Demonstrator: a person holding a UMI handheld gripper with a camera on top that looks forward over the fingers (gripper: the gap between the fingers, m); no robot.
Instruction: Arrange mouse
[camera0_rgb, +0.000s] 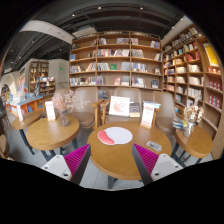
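A round wooden table (125, 155) stands just ahead of my fingers. On it lies a round white pad with a red section (116, 135), near the table's middle. A small dark mouse (153, 146) rests on the wood to the right of the pad, near the table's rim and just beyond my right finger. My gripper (117, 162) is open and held above the table's near edge. Its magenta pads (76, 159) stand wide apart with nothing between them.
Two white sign cards (119, 105) (148, 116) stand at the far side of the table. Another round table (48, 133) with a card and flowers stands to the left, and a third (197, 140) with flowers to the right. Bookshelves (115, 60) line the back wall.
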